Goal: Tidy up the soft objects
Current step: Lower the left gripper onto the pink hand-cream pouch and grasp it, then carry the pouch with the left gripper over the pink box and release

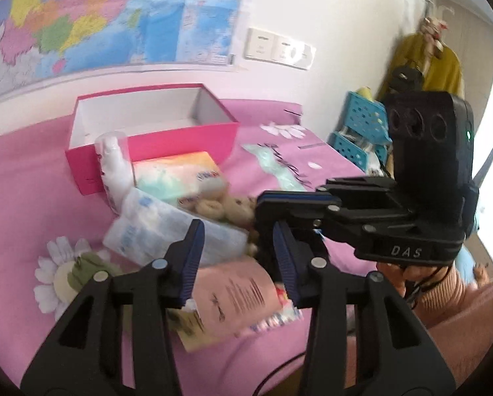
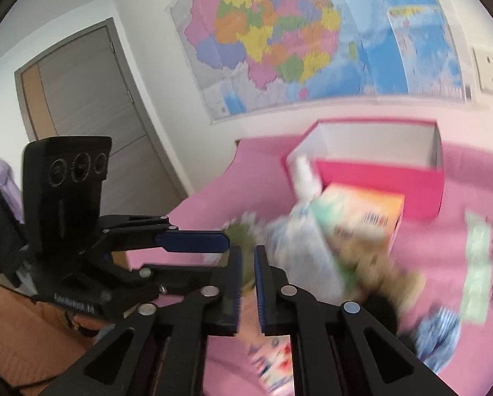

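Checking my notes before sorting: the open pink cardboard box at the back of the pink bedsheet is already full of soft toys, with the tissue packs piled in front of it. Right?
Not quite. The open pink cardboard box is empty; the left wrist view shows its bare white inside. The tissue packs do lie piled in front of it on the pink bedsheet.

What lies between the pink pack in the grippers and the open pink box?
A pile: a blue-printed pack, a beige plush toy, a colourful tissue pack, and a white bag against the pink box front.

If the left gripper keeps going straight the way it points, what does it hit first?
Probably the pink packet held between the left gripper fingers; beyond that, the clear blue-printed pack. Blur makes depth uncertain.
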### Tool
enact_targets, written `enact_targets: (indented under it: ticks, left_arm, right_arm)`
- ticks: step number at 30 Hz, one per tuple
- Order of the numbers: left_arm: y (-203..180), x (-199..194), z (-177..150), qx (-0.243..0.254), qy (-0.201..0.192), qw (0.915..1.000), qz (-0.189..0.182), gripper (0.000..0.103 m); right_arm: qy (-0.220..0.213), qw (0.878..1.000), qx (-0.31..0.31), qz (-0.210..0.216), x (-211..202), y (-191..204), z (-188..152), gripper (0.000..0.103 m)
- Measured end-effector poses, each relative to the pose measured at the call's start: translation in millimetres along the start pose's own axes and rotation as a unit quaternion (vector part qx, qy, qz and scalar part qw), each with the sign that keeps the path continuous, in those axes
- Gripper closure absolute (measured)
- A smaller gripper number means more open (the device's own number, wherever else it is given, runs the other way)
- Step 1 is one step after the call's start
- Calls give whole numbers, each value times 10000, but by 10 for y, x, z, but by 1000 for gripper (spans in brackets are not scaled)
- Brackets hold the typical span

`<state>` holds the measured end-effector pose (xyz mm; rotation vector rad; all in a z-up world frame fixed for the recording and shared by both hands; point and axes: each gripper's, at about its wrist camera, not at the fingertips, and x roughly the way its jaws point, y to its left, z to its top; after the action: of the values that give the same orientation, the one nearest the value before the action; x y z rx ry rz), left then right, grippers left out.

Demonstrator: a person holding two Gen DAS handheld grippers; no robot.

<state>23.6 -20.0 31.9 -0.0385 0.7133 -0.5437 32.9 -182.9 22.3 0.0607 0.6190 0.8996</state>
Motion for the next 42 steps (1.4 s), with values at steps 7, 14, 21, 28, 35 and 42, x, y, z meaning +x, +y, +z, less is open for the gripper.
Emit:
enact_targets:
  ticks: [7,14,21,28,35,42]
  left_arm:
    - [397,117,-264,-534,402,9974,254,58]
    - [397,51,-564,-678,702,9951,127,55]
    - [294,22,-714,-581,864,9946,-12,50]
    - [198,125,-769,-503,1064,9929,-166,50]
    - [298,340,-699,-782,1218,9891,-284,49]
    - [298,359,-590,-913,1042,9898,-338,52]
  right_arm:
    - [318,9987,368,-161,213,-367,-4,91]
    - [855,9949,504,196,217,-319,-269,62]
    - [1119,9894,827,423,336,-196,-492,62]
    - [1121,9896,881,178,447,-237,-498,85]
    - [1065,9912,787,-63,450,-292,-539,91]
    - [999,9915,832,-43,411,-335,-558,91]
